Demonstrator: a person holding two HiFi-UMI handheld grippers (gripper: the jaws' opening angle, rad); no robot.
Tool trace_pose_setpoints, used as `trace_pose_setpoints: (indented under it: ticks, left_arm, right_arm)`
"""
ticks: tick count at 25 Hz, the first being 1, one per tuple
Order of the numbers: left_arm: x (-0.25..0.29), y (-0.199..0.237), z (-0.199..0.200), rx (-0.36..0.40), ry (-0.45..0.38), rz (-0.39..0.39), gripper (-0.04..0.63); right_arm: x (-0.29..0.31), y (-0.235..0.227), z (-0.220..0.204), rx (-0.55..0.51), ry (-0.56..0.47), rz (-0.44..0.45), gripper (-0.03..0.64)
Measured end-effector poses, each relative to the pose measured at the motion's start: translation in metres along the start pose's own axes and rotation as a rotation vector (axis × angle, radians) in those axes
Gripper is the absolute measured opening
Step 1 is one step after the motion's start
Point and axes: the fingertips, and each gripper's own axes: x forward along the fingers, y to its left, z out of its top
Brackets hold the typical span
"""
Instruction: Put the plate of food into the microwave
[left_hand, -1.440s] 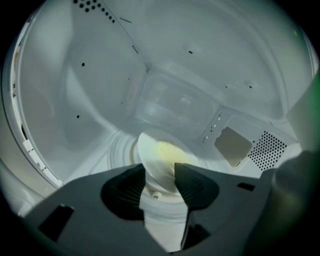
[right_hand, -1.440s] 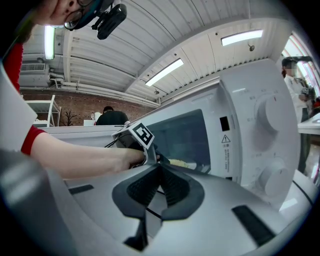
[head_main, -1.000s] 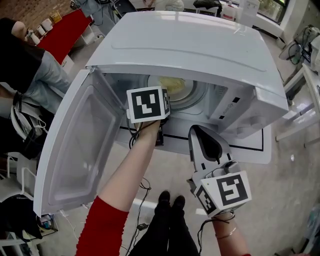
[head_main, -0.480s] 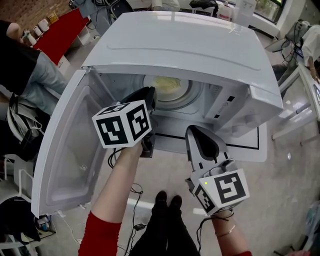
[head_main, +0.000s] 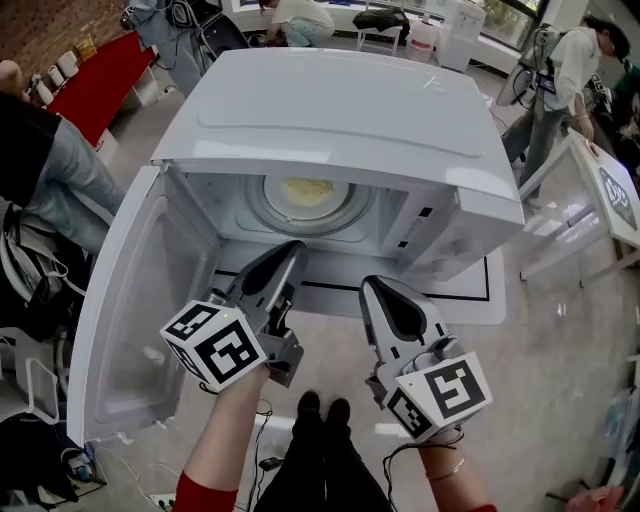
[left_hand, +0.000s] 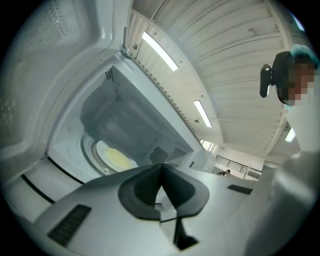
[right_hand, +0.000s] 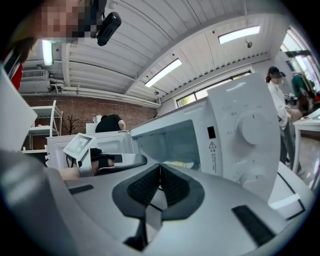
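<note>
1. The plate of food (head_main: 307, 192) is inside the microwave (head_main: 340, 110), sitting flat on the round turntable towards the back, with pale yellow stuff on top. Nothing is touching it.
2. The microwave door (head_main: 140, 320) hangs wide open on the left side.
3. The left gripper (head_main: 293, 250) hovers just outside the opening and points in at the plate. Its jaws are pressed tight together with nothing between them.
4. The right gripper (head_main: 376, 287) is just beside it, also out front. Its jaws are closed up too and hold nothing.
5. The right gripper view shows the control panel with a big round knob (right_hand: 252, 127) right of the opening.
6. The microwave rests on a white board with a black outline (head_main: 500, 300).
7. Further off to the right, a person (head_main: 560, 70) stands near a white table (head_main: 610, 190).
</note>
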Motion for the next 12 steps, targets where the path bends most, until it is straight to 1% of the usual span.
trace_pose_setpoints:
  ticks: [5, 8, 10, 12]
  left_arm:
    - [-0.023, -0.057, -0.008, 0.040, -0.009, -0.075, 0.009]
    - [-0.037, -0.088, -0.002, 0.053, -0.044, -0.134, 0.009]
    - [-0.044, -0.097, 0.002, 0.047, -0.060, -0.158, 0.009]
    - [-0.050, -0.098, 0.000, 0.042, -0.051, -0.164, 0.009]
  right_arm:
    - [-0.035, 0.007, 0.011, 0.034, 0.043, 0.008, 0.015]
    - [-0.056, 0.010, 0.021, 0.038, 0.041, 0.009, 0.015]
    - [-0.065, 0.013, 0.025, 0.042, 0.033, 0.007, 0.015]
    - [-0.070, 0.018, 0.025, 0.044, 0.022, 0.011, 0.015]
